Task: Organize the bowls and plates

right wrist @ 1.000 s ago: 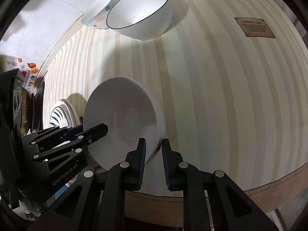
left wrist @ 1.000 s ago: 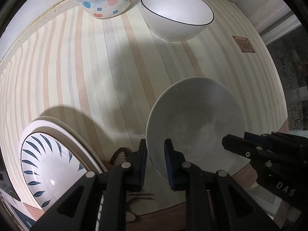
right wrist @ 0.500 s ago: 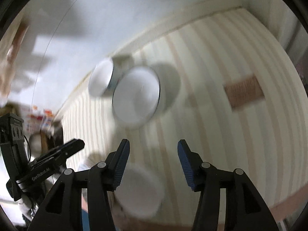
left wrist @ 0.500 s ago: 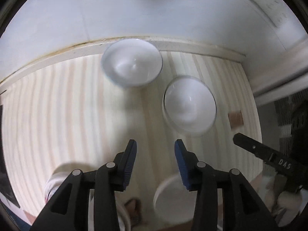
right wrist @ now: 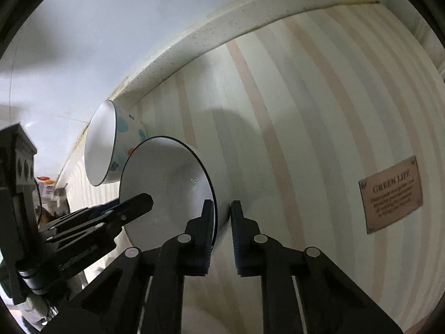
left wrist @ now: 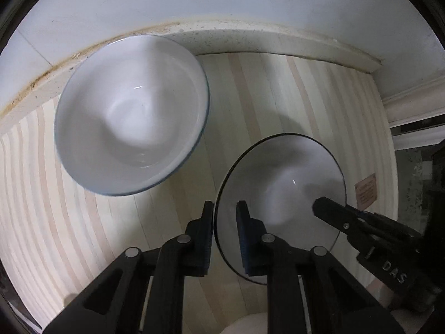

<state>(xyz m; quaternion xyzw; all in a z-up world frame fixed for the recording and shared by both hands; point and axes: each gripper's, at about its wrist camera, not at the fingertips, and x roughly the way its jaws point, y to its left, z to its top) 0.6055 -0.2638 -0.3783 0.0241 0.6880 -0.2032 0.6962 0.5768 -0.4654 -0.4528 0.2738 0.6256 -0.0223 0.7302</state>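
A white bowl with a thin black rim (left wrist: 281, 183) (right wrist: 167, 189) stands on the striped cloth. My left gripper (left wrist: 225, 217) straddles its left rim, one finger outside and one inside. My right gripper (right wrist: 222, 217) straddles its right rim the same way and shows in the left wrist view (left wrist: 333, 211). Both pairs of jaws stand close around the rim. A second white bowl with blue and pink spots outside (left wrist: 130, 114) (right wrist: 111, 150) stands just behind and to the left, near the wall.
The striped cloth (left wrist: 264, 94) runs back to a speckled ledge (left wrist: 236, 39) and white wall. A brown label (right wrist: 392, 194) is sewn on the cloth to the right. Another white dish edge (left wrist: 247, 324) shows at the bottom of the left wrist view.
Both grippers let go of the plain white bowl near the front edge, opened, moved toward the back of the table and closed around the rim of the black-rimmed bowl.
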